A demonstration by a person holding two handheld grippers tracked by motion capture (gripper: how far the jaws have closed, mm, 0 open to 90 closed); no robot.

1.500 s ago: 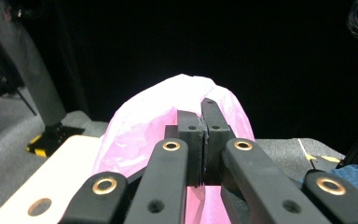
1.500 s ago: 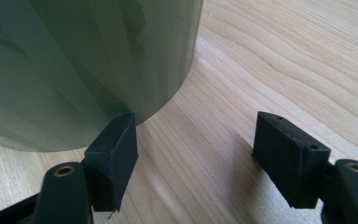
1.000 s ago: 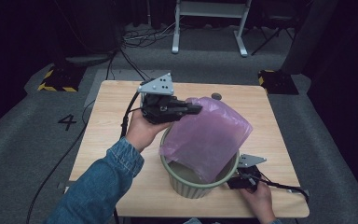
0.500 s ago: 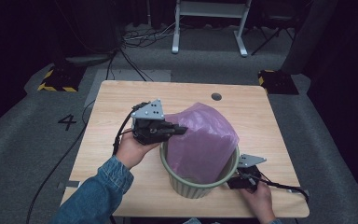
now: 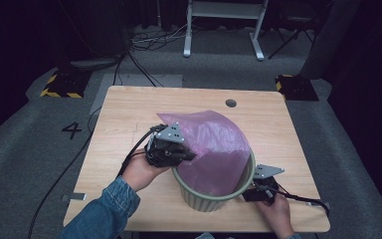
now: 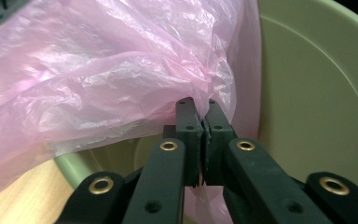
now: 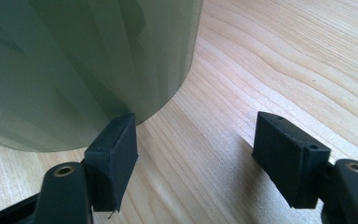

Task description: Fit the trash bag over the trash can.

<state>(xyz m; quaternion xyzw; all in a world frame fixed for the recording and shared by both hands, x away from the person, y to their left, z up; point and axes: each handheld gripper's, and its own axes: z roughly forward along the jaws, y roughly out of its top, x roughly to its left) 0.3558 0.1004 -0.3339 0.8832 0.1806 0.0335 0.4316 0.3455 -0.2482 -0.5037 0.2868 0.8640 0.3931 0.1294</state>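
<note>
1. The left hand-held gripper [image 6: 200, 116] pinches a gathered fold of the pink plastic bag [image 5: 214, 144] at the near-left rim of the green bin [image 5: 204, 199], its jaws pressed almost together on the film, though they have just been easing apart slightly.
2. To line the bin well, I judge the fold should be drawn down over the rim and kept taut.
3. The right hand-held gripper [image 7: 196, 149] rests on the surface [image 5: 129, 114] with jaws spread, one pad touching the bin's outer wall, steadying it.
4. Compared with a second ago, the left one has sunk from above the bag to rim level, and the bag sits lower.
</note>
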